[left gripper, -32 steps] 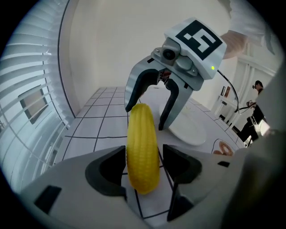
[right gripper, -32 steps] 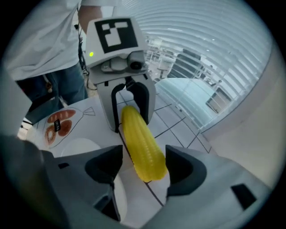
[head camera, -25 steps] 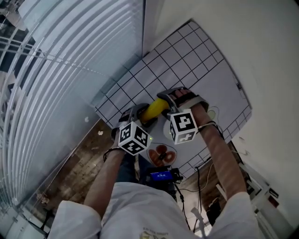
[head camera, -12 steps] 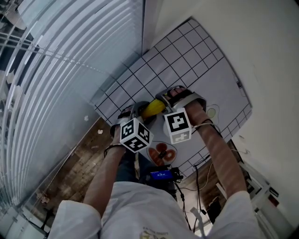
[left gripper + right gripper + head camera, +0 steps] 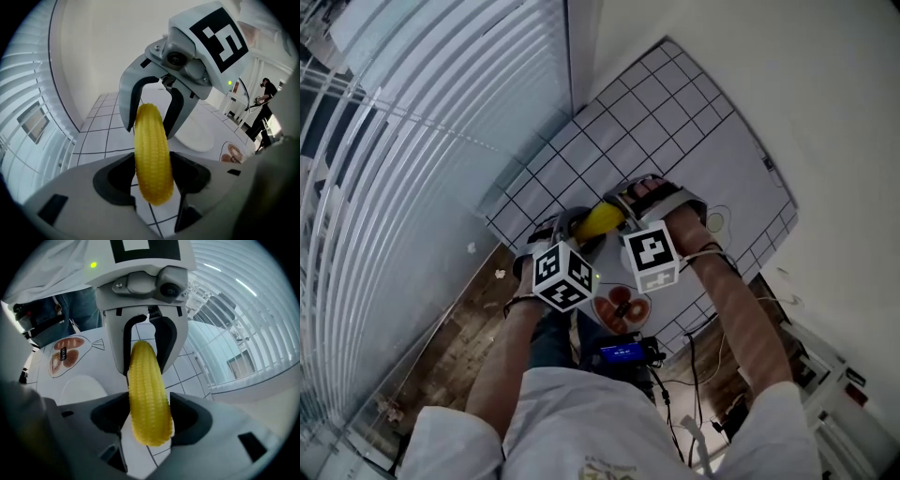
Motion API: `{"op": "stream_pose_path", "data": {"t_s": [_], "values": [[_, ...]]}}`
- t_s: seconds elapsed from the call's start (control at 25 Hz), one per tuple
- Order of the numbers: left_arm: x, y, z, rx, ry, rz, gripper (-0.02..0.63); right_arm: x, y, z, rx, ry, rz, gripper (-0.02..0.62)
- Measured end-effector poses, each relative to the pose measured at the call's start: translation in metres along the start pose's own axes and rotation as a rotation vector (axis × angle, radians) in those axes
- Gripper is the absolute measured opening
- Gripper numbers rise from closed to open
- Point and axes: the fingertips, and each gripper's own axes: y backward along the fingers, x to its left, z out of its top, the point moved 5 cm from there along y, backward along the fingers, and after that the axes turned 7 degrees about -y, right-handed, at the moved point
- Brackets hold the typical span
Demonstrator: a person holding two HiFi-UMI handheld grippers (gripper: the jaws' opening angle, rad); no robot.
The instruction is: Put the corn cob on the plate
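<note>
A yellow corn cob hangs in the air above the white tiled table, held at both ends. My left gripper is shut on one end of the cob, and my right gripper is shut on the other end. Each gripper view shows the opposite gripper clamped round the far tip: the right one, the left one. A white plate lies on the table just beyond and below the cob, also visible in the right gripper view.
A printed mat picture of bread lies at the table's near edge, beside the plate. A drawn outline ring marks the table to the right. Window blinds run along the left. Cables and a small device hang below the table edge.
The two grippers have drawn slightly closer together, so less of the cob shows between them. The hands have otherwise stayed in place.
</note>
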Motion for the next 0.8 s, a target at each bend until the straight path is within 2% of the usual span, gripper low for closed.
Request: {"op": "stream_pose_path", "data": {"t_s": [0.2,0.44,0.8], "values": [[0.008,0.019,0.012,-0.006,-0.031,0.030,0.239,-0.011,0.021,0.006,-0.017,0.005,-0.051,0.272],[0.007,0.025,0.016,-0.006,-0.036,0.042,0.239,-0.012,0.028,0.009,-0.016,0.013,-0.066,0.272],[-0.010,0.014,0.027,-0.011,-0.068,-0.009,0.239,0.008,0.034,-0.007,-0.007,-0.043,-0.072,0.272]]}}
